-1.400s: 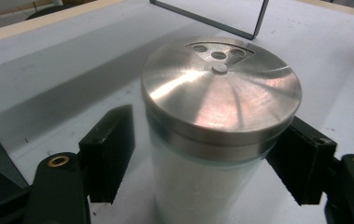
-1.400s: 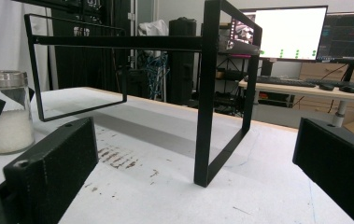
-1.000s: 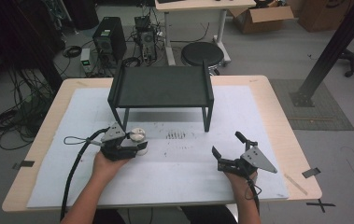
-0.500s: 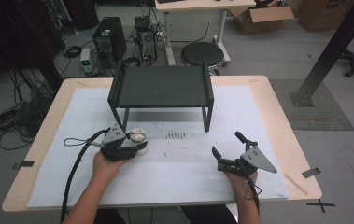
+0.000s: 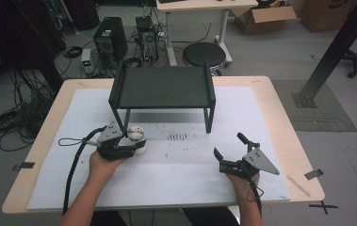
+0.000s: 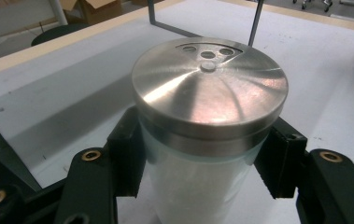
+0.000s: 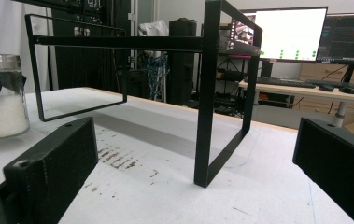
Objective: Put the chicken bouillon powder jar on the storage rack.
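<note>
Shaker base below frame edge

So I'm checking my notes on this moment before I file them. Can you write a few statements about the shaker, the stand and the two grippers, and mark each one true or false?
1. The left gripper has its jaws closed on the glass shaker. True.
2. The shaker stands on top of the black stand. False: it stands on the white table cover, in front of the stand's left legs.
3. The right gripper is open and holds nothing. True.
4. The shaker's metal lid is off. False: the lid sits on the shaker, its holes showing near the rim.
5. The shaker holds a white granular fill. True.
</note>
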